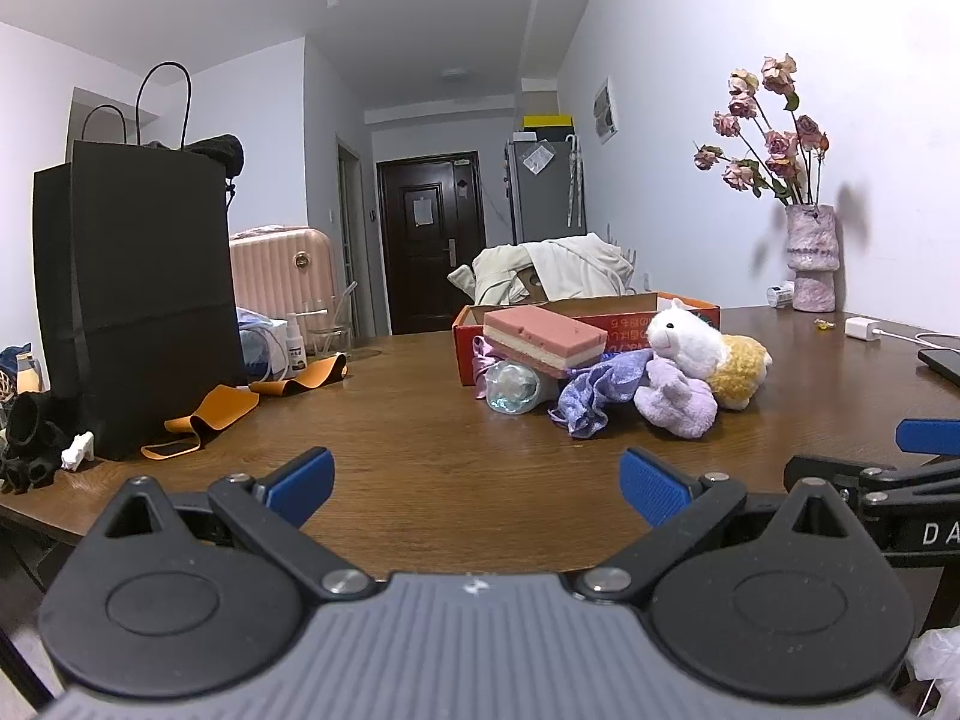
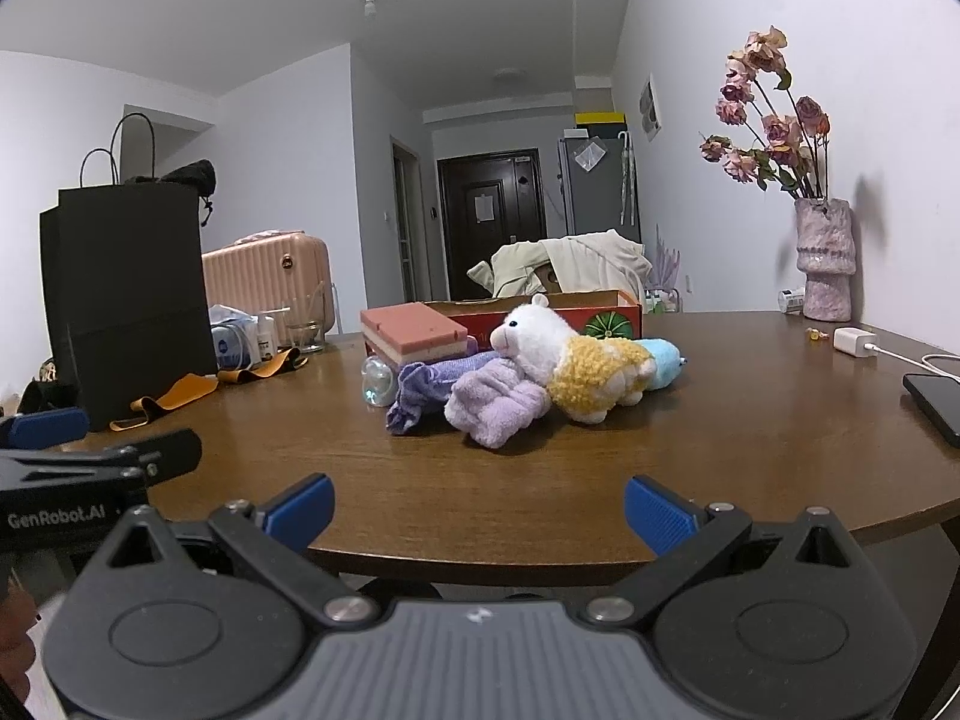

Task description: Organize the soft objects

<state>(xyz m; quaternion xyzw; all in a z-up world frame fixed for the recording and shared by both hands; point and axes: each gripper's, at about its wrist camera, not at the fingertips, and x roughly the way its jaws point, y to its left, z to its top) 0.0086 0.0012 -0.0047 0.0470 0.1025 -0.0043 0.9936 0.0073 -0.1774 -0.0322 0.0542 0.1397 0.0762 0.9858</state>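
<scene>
The left gripper point(image 1: 477, 483) is spread wide and grasps nothing; the right gripper point(image 2: 480, 507) is likewise released and empty. Both hover low over the near edge of the brown wooden table point(image 1: 420, 420). Ahead of both, well apart from the fingertips, lies a heap of soft things in front of a red cardboard box point(image 2: 606, 315). A white plush sheep point(image 2: 540, 339) with a fuzzy yellow body lies on its side, head resting on a rolled lilac towel point(image 2: 495, 405). Left of that is a crumpled purple cloth point(image 2: 420, 387), and a pink-and-cream layered sponge block point(image 2: 414, 333) sits atop a clear bottle point(image 2: 377, 381). A pale blue plush point(image 2: 660, 360) lies behind the sheep.
</scene>
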